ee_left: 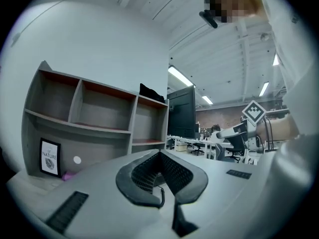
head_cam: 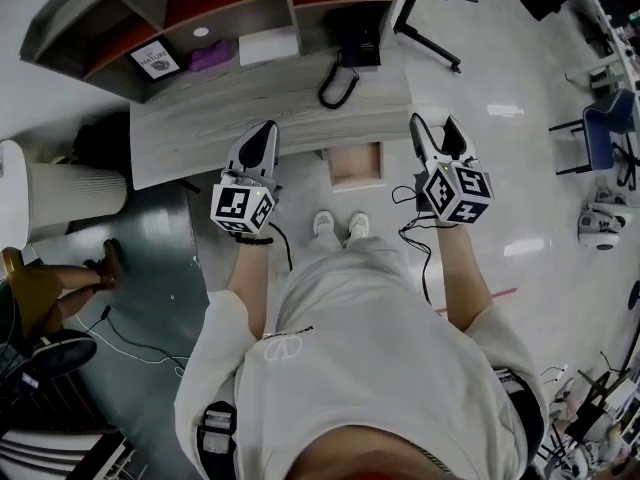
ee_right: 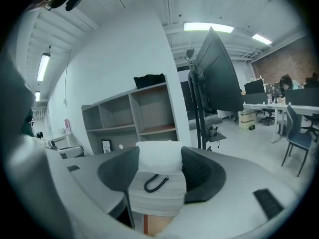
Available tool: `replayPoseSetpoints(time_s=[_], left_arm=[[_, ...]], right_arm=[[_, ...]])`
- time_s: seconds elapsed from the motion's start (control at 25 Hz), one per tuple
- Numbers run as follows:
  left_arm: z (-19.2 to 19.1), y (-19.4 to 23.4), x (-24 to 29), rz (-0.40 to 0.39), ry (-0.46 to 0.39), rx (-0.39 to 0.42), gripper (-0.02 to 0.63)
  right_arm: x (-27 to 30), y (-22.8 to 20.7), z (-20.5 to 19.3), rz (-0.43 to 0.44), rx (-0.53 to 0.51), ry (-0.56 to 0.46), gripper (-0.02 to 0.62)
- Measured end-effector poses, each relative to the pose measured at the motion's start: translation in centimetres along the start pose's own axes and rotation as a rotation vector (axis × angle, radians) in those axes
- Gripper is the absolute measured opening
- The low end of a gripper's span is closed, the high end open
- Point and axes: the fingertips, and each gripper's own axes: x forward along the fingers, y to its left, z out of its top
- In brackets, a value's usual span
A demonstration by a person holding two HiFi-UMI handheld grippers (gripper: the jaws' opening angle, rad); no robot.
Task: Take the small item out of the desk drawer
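The wooden desk drawer (head_cam: 357, 173) stands pulled out under the grey desk (head_cam: 230, 108), just beyond the person's white shoes (head_cam: 340, 226). I cannot make out any small item in it. My left gripper (head_cam: 268, 130) hangs over the desk's front edge, left of the drawer, its fingers closed to a point with nothing between them (ee_left: 160, 154). My right gripper (head_cam: 436, 123) is to the right of the drawer, jaws apart and empty (ee_right: 159, 153). Between them the right gripper view shows the desk top, a coiled phone cord (ee_right: 156, 183) and a sliver of the drawer (ee_right: 155, 226).
On the desk stand a shelf unit (head_cam: 200, 8), a framed card (head_cam: 155, 60), a purple object (head_cam: 210, 56), a white box (head_cam: 268, 45) and a black phone (head_cam: 358, 43). A monitor (ee_right: 219, 78) stands at the desk's right. A white ribbed cylinder (head_cam: 65, 198) stands left, chairs (head_cam: 605, 128) right.
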Motion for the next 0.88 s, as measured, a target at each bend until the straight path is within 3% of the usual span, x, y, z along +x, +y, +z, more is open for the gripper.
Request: replayPoseSetpoints(time_s=[0.36,0.88], left_arm=[[4.4,1.1,-1.3,0.022,0.024,0.1,-0.002],[9.4,2.9,-2.2,0.067,-0.053,0.161,-0.002]], right_arm=[[-4.0,-1.8,7.3,-0.061,-0.011,-0.17,0.259],[-6.8,-2.6,11.9,-0.09,-0.022,-0.288,0.259]])
